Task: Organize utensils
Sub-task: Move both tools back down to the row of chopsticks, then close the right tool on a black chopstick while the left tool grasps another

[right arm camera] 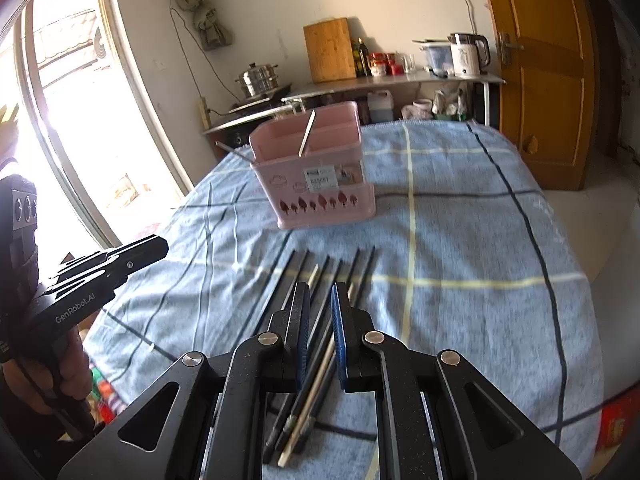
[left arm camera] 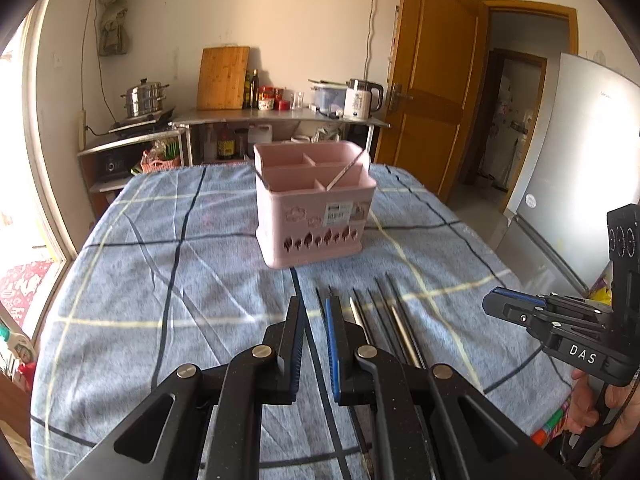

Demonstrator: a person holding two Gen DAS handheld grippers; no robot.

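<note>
We note both the right gripper and left gripper narrowly parted and empty above the dark slender chopsticks; we should clamp one pair squarely before lifting toward the pink plastic compartmented caddy.

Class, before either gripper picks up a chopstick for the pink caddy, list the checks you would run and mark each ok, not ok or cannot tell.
1. Right gripper open: ok, a gap shows.
2. Right gripper lined over the chopsticks: ok.
3. Left gripper empty: ok.
4. Chopsticks separated enough to take one: not ok, they lie bunched.
5. Pink caddy upright, compartments free: ok; one utensil leans inside.
6. Height above the blue cloth: cannot tell.
</note>
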